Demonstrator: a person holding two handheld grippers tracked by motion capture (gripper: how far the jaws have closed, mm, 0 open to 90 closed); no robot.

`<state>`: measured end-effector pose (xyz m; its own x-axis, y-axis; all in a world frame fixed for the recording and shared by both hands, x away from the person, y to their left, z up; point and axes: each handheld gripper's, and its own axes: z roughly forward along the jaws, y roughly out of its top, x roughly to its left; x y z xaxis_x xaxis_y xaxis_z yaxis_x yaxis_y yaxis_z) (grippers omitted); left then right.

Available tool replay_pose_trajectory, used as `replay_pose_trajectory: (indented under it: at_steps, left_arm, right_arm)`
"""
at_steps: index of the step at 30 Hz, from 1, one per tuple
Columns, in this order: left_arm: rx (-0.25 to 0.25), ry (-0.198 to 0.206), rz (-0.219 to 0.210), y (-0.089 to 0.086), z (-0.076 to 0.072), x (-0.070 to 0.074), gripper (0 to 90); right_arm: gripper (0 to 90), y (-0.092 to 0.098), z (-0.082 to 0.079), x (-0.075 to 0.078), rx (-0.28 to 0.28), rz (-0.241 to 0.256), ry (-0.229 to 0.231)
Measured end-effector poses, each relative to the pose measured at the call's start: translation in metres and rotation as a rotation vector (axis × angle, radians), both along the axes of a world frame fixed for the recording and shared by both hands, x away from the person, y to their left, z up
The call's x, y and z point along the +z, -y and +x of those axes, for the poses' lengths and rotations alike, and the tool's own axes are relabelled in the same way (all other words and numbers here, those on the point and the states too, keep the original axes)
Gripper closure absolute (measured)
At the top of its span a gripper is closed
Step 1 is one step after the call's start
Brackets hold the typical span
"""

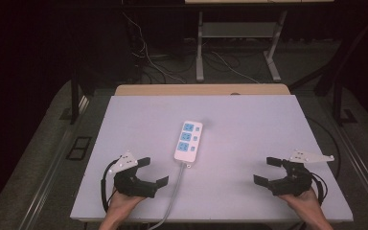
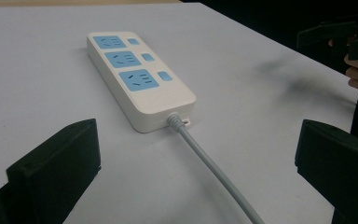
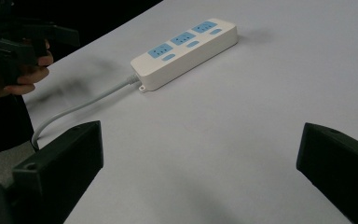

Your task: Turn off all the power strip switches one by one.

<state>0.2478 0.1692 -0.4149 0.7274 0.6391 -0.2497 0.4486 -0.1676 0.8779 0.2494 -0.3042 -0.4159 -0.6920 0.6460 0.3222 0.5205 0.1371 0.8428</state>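
Note:
A white power strip with three blue sockets and small blue switches lies flat near the middle of the white table. Its grey cable runs from the near end off the front edge. My left gripper rests open at the front left, jaws wide apart, empty, aimed at the power strip and its cable. My right gripper sits open at the front right, empty, also facing the power strip, with the cable trailing left.
The other hand and its gripper appear at the far left of the right gripper view. A wooden board edge lies behind the table. Metal stand legs and loose wires are on the floor beyond.

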Motion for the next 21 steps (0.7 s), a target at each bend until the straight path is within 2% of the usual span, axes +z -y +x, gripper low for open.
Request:
replay_pose_trajectory:
  at_steps: [6,21]
  left_arm:
    - [-0.015,-0.023,0.003,-0.001,0.0,-0.001,0.0]
    - [-0.053,-0.035,0.053,0.005,0.006,0.013,0.0]
  right_arm:
    - [0.3,0.003,-0.002,0.002,-0.006,0.005,0.003]
    - [0.3,0.004,-0.002,0.001,0.002,0.005,-0.017]
